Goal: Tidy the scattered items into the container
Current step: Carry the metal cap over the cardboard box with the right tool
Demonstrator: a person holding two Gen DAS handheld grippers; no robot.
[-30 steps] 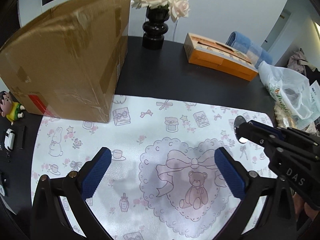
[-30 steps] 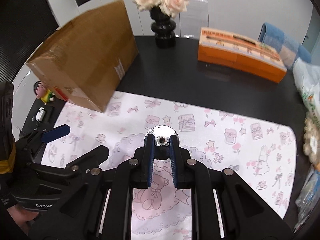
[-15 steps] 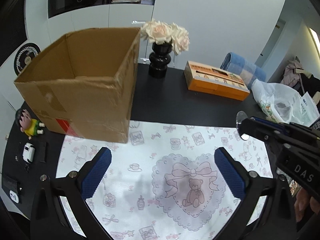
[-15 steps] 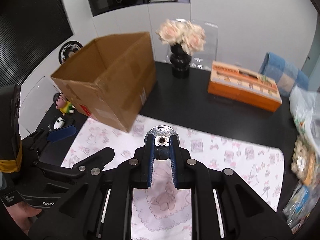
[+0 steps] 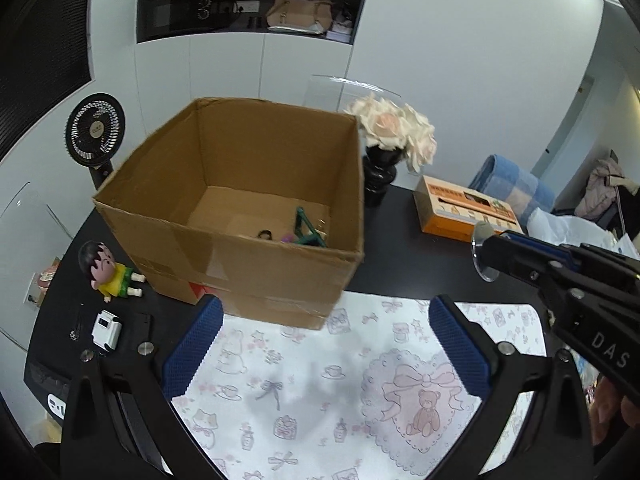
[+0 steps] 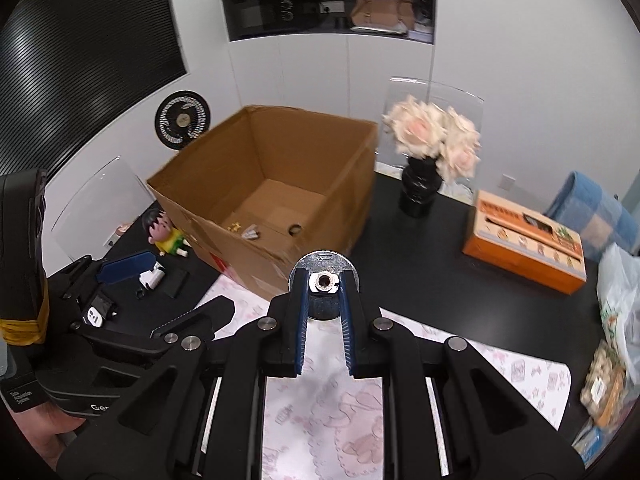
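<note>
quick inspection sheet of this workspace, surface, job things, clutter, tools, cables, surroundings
surface: black table with a pink-printed white mat at the near side.
job's things: open cardboard box with a few small items on its floor; round metal disc held above the mat.
clutter: cartoon figurine, small white gadget, orange carton, black vase of pale roses, plastic bag.
grippers: left tool open, holding nothing; right tool shut on the disc.
cables: nothing seen.
surroundings: black fan, white cabinets, wall niche with a tan handbag.
</note>
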